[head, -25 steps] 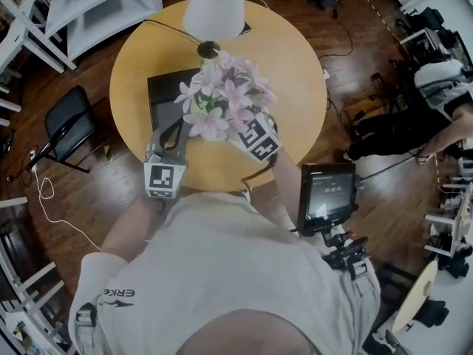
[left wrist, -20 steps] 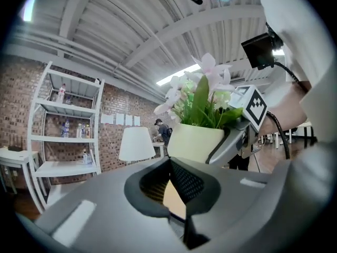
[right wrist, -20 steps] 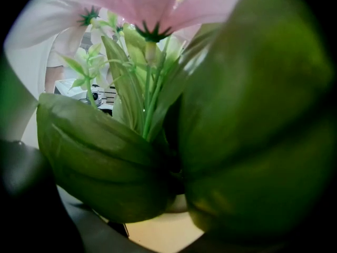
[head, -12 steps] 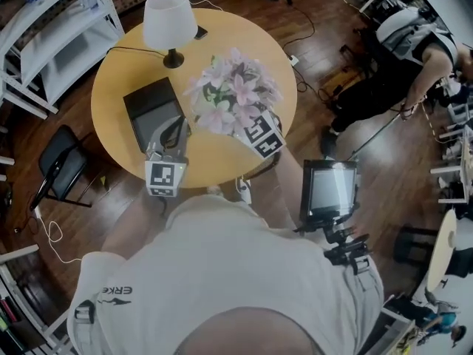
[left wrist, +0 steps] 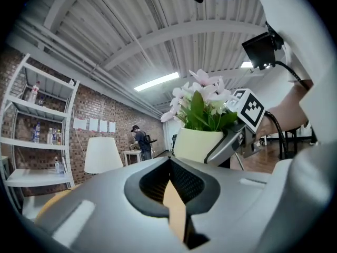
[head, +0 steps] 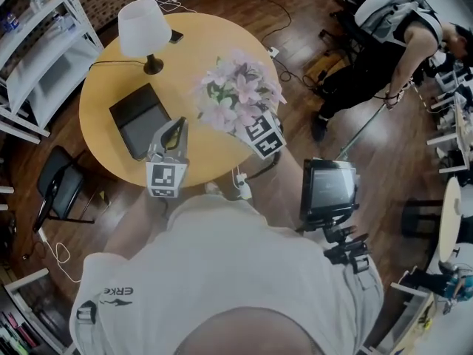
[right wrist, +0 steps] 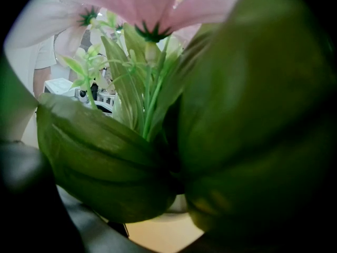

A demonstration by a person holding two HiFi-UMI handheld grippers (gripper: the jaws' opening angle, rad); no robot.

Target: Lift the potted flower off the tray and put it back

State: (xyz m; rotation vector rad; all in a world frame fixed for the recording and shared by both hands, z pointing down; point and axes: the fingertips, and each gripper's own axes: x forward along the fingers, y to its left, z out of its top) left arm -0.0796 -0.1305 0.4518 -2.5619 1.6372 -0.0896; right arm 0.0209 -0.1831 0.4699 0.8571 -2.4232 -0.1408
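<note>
The potted flower [head: 238, 98], pink blooms in a cream pot [left wrist: 197, 144], hangs in the air to the right of the black tray [head: 137, 120]. My right gripper [head: 244, 123] is shut on the pot; one finger [left wrist: 227, 144] presses its side in the left gripper view. Green leaves [right wrist: 105, 162] and a pink bloom fill the right gripper view, and its jaws are hidden. My left gripper [head: 176, 130] hovers at the tray's near right corner, jaws together with nothing between them [left wrist: 171, 188]. The tray lies bare on the round wooden table [head: 103, 72].
A white lamp [head: 140, 24] stands at the table's far side, its cable trailing left. A white shelf [head: 37, 43] and a black chair [head: 59, 187] are to the left. A person [head: 399, 28] bends over at the far right. A monitor [head: 327, 187] hangs by my right arm.
The flower pot has moved from above the tray to its right, held by the right gripper. The head view has swung, so table and tray sit further left. The left gripper stays by the tray.
</note>
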